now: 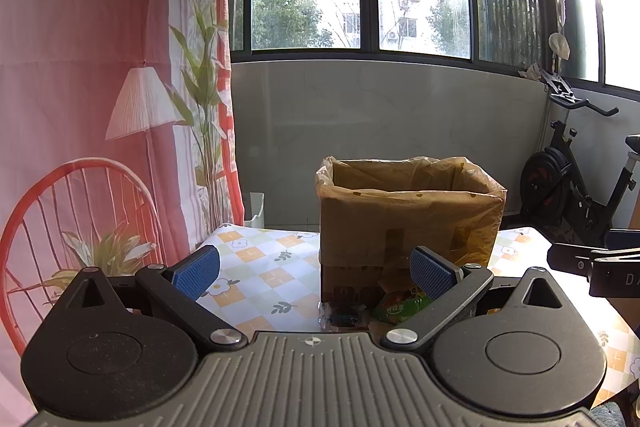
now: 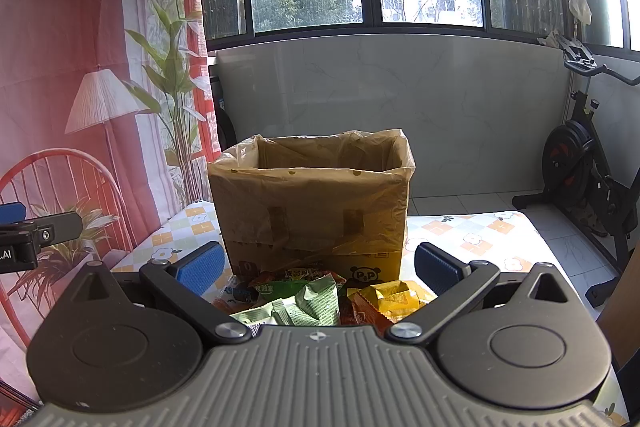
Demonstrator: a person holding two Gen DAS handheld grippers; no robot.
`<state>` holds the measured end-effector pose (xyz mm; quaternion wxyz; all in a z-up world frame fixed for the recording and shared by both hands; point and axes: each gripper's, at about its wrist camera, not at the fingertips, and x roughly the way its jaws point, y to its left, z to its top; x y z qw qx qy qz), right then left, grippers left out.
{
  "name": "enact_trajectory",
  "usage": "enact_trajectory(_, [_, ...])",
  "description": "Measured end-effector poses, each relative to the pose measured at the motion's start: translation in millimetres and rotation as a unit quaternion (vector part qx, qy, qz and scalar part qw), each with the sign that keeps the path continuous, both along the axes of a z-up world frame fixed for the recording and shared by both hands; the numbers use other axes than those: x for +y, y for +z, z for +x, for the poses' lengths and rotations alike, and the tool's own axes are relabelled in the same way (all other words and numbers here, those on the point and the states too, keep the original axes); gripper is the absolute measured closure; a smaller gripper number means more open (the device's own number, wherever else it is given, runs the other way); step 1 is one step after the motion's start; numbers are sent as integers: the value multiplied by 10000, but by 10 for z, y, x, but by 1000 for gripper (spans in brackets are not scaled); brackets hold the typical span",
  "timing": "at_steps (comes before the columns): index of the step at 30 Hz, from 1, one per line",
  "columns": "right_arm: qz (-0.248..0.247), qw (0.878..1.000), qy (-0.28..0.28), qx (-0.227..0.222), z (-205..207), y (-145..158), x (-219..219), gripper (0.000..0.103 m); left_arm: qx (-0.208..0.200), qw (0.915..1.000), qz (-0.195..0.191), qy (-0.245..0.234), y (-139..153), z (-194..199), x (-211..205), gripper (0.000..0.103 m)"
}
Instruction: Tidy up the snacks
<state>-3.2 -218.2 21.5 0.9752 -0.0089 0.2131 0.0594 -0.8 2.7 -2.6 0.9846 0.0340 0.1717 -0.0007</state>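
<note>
A cardboard box lined with a yellowish plastic bag [image 1: 408, 215] [image 2: 312, 203] stands open on the checked tablecloth [image 1: 264, 267]. Snack packets lie in front of it: a green packet [image 1: 400, 307] and a small dark wrapped candy [image 1: 342, 317] in the left wrist view; a green packet [image 2: 308, 303], a yellow-orange packet [image 2: 392, 299] and a red-green packet [image 2: 296, 277] in the right wrist view. My left gripper [image 1: 316, 273] is open and empty just before the box. My right gripper [image 2: 318, 267] is open and empty above the packets.
A printed pink curtain with a chair and lamp picture [image 1: 100, 147] hangs at the left. An exercise bike [image 2: 592, 171] stands at the right, off the table. Windows with hanging laundry are behind. The other gripper shows at each view's edge [image 1: 592, 263] [image 2: 28, 235].
</note>
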Motion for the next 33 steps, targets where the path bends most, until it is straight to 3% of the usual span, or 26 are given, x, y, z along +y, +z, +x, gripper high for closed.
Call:
enact_trajectory(15, [83, 9998, -77, -139, -16, -57, -20, 0, -63, 9998, 65, 193, -114, 21, 38, 1])
enact_trajectory(19, [220, 9991, -155, -317, -25, -238, -37, 0, -32, 9995, -87, 310, -231, 71, 122, 1])
enact_trajectory(23, [15, 9983, -33, -579, -20, -494, 48, 0, -35, 9988, -287, 401, -333, 129, 207, 1])
enact_trajectory(33, [-279, 9962, 527, -628, 28, -937, 252, 0, -41, 9982, -221, 561, -479, 217, 236, 1])
